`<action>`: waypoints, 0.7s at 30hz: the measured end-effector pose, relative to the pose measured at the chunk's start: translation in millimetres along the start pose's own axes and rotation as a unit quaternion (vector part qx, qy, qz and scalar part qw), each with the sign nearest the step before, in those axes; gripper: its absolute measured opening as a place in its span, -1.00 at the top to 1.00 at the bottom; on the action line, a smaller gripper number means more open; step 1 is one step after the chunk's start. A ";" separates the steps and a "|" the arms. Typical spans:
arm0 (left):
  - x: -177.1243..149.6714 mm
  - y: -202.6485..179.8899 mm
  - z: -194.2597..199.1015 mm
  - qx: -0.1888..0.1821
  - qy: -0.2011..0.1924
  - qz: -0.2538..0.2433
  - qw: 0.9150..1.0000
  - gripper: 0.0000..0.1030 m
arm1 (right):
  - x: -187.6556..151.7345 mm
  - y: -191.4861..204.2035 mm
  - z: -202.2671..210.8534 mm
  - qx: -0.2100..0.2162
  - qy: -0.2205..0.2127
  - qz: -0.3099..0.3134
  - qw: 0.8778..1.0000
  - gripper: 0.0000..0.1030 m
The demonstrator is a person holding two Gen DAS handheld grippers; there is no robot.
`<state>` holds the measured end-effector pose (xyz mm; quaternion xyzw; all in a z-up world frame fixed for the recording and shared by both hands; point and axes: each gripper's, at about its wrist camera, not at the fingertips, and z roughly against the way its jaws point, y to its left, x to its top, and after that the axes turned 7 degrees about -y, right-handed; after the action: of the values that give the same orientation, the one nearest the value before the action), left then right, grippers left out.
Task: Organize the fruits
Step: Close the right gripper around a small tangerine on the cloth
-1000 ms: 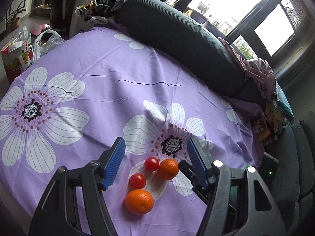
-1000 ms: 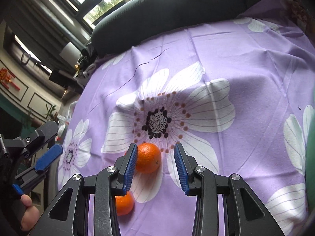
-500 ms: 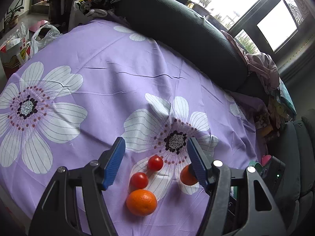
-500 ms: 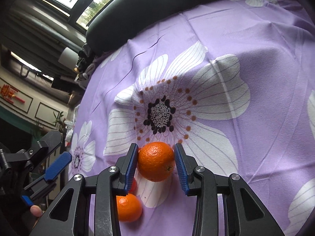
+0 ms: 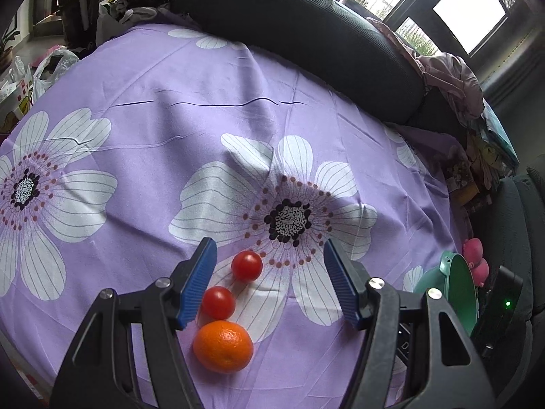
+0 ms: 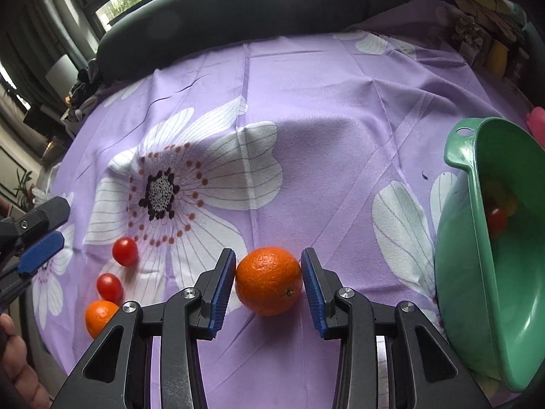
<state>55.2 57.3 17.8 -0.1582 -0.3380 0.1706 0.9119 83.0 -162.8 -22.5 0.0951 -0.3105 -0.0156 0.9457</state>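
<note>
R gripper (image 6: 268, 281) has an orange (image 6: 268, 280) pinched between its blue pads, lifted off the purple sheet (image 6: 323, 109), prob. so it can go into the green bowl (image 6: 477, 156) just to its right w/ fruit already inside. L gripper (image 5: 269, 281) hangs wide open & empty; 2 tomatoes (image 5: 246, 265) and a second orange (image 5: 223, 346) lie on the sheet between and just below its pads.

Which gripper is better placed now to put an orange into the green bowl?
The right gripper: it is shut on an orange and the green bowl is just beside it. The left gripper is open, holding nothing.
</note>
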 end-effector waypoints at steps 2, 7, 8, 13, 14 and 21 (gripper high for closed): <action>-1.9 -3.9 -5.2 0.000 0.009 -0.007 1.000 -0.26 | 3.7 -4.3 9.9 -0.004 -0.017 -0.010 1.000 0.25; -13.1 -25.4 -17.8 -0.027 0.036 -0.033 0.998 -0.25 | 11.9 -24.9 26.2 0.023 -0.057 -0.058 0.996 0.25; -16.2 -31.2 -20.7 -0.035 0.039 -0.043 0.998 -0.25 | 13.6 -27.7 27.3 0.031 -0.062 -0.065 0.995 0.25; -31.8 -48.8 -42.5 -0.064 0.084 -0.065 0.992 -0.11 | 18.1 -33.5 18.1 0.078 -0.054 -0.100 0.990 0.25; -33.7 -50.4 -45.2 -0.073 0.091 -0.065 0.991 -0.08 | 17.3 -33.4 16.1 0.084 -0.050 -0.102 0.990 0.25; -46.1 -64.3 -53.5 -0.107 0.115 -0.087 0.984 0.01 | 16.0 -31.5 4.4 0.101 -0.025 -0.112 0.988 0.25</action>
<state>71.3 -28.5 -20.8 -0.2434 -0.2598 0.0340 0.9339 94.3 -195.9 -15.7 0.2241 -0.3217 -0.0918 0.9153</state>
